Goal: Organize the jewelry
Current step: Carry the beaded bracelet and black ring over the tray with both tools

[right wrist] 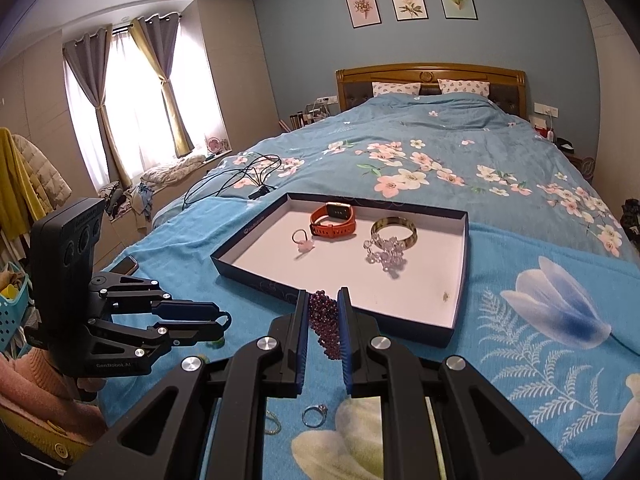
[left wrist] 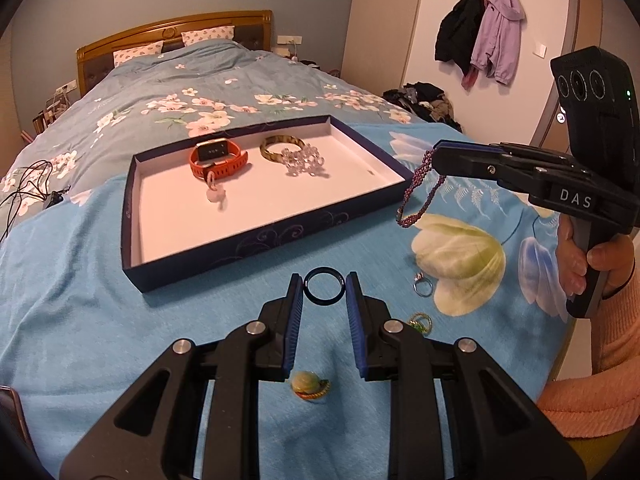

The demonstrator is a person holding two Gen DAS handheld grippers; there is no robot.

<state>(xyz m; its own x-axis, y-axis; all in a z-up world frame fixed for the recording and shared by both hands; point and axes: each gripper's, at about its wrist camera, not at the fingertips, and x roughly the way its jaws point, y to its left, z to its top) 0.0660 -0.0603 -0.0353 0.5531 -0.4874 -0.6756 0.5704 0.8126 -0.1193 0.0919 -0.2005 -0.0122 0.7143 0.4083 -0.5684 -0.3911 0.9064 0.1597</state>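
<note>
A bedroom, with a bed spread in plush blue fleece printed with large pale flowers; everything lies on that nap.

Nearest in the left wrist view, at 6 o'clock, sits a small rounded shell-like brooch with a gilt rim. Above it the left gripper holds its ribbed blue pads apart on either side of a thin dark ring — whether the pads touch the hoop cannot be told. At 4 o'clock lie a silver ring with a raised stone and a tangled gold-green trinket.

The right gripper is clamped on a purple beaded bracelet, small glossy beads bunched between its pads, the strand drooping toward the fleece just beside the tray's near wall.

Farther, at 12 o'clock, stands the shallow rectangular tray — navy card walls with a scroll pattern, matte white floor. Inside it: a pink charm ring, an orange rubbery watch lying curled, a mottled amber bangle, and touching it a cluster of clear faceted crystal beads.

Beyond, a carved wooden headboard stands below three framed botanical prints.
</note>
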